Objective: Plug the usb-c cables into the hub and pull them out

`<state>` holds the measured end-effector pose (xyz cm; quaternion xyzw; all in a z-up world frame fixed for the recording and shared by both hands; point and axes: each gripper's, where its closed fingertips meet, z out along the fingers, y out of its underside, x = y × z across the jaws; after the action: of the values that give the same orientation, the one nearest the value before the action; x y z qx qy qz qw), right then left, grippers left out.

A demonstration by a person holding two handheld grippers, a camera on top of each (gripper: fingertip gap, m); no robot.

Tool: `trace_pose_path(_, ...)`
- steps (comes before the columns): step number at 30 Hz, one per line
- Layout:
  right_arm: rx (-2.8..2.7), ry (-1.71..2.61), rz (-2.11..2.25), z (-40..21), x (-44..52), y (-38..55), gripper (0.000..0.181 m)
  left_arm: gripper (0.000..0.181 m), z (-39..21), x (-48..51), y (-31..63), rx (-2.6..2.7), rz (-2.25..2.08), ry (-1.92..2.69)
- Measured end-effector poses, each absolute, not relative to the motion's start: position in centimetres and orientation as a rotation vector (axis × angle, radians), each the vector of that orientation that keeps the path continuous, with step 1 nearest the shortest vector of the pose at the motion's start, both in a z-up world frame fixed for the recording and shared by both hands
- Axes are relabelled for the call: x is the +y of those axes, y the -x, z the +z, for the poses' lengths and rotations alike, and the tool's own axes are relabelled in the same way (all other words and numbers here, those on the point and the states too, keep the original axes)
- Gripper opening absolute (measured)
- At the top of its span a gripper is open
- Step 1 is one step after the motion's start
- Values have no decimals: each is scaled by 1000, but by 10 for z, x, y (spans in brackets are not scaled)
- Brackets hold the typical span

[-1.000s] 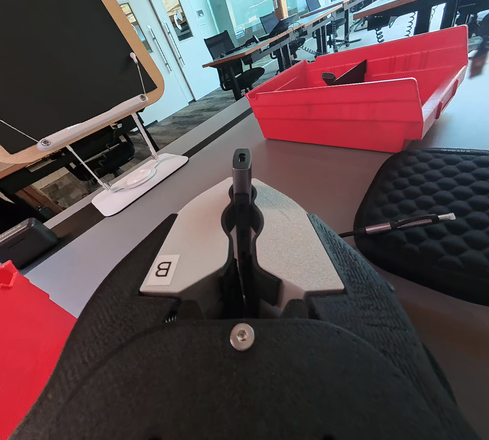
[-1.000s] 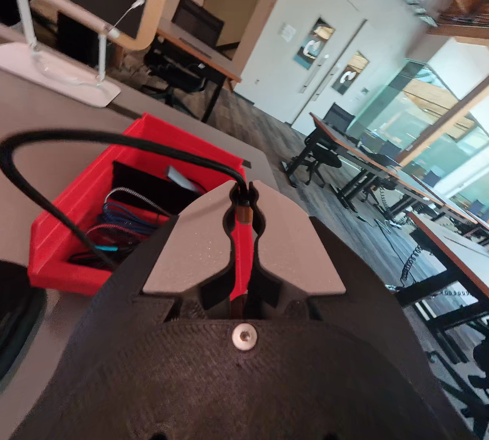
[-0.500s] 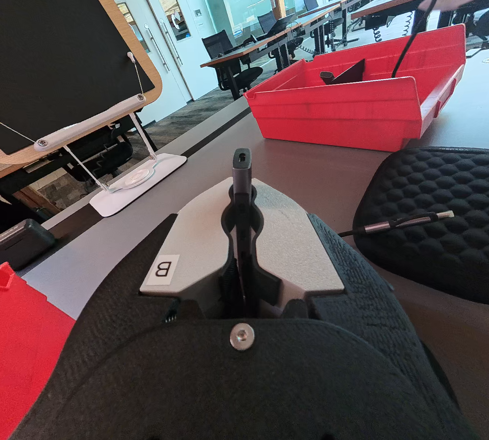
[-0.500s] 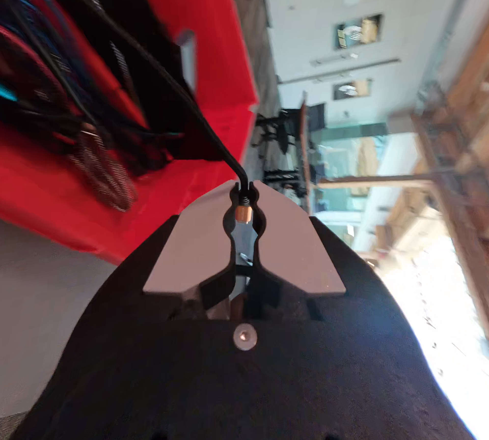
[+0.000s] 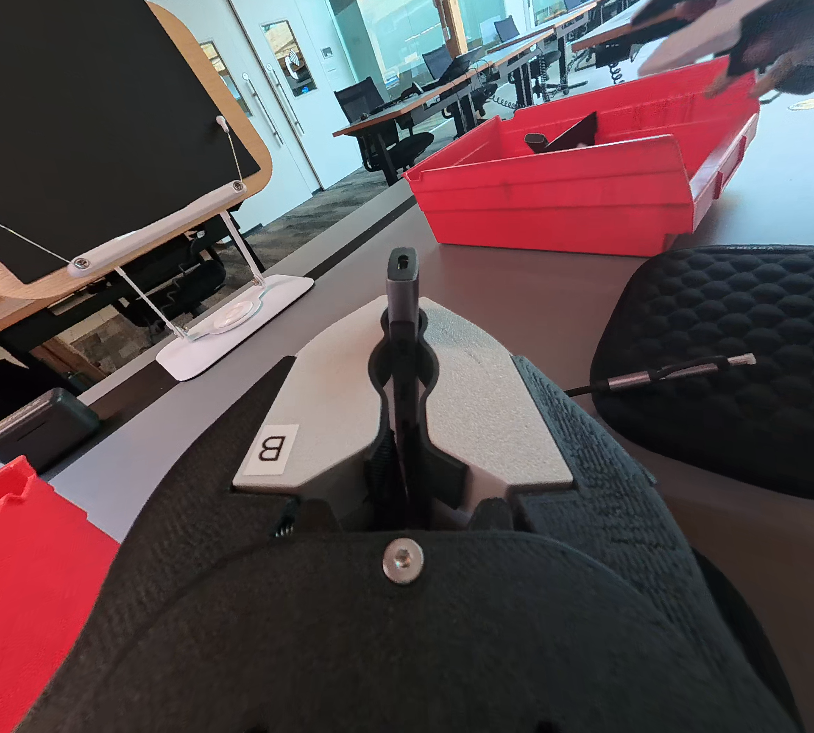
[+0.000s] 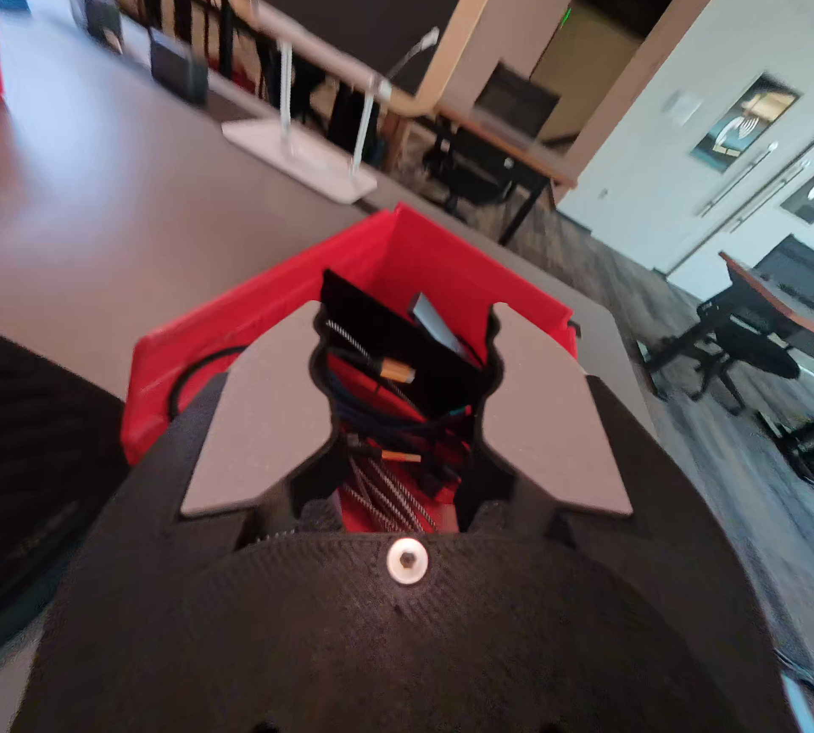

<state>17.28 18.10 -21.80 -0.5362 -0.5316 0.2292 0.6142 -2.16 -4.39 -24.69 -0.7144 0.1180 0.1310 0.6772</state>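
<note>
Hovering spread-jawed over the red bin (image 6: 264, 328) of cables, the right gripper (image 6: 405, 355) must pick another plug (orange-tipped (image 6: 396, 370), likely) while the left gripper (image 5: 401, 315) clamps the hub (image 5: 401, 284).

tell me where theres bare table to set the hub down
Bare tabletop lies ahead of the left gripper, bordered by the white stand base, the red bin and the black pad. It is crowded inside the bin, full of tangled cables, and a cable plug lies on the pad.
</note>
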Motion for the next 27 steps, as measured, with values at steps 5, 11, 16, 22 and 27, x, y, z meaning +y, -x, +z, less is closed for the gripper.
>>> trace_pose_path(5, -1015, 1039, 772, -170, 155, -176, 121, 4, -242, -45, 21, 264, 280, 1566)
trace_pose_path(11, -1083, 720, 1418, -128, 27, -142, 112, 4, -225, -54, 19, 158, -2, 1436)
trace_pose_path(16, -1450, 659, 1528, -169, -79, -71, 97, 4, -198, -72, 16, 92, -313, 1196)
trace_pose_path(22, -1586, 820, 1389, -231, -112, -2, 69, 5, -175, -94, 7, 111, -703, 943)
trace_pose_path(27, -1540, 715, 1012, -240, -105, 9, 44, 5, -173, -94, -1, 154, -732, 941)
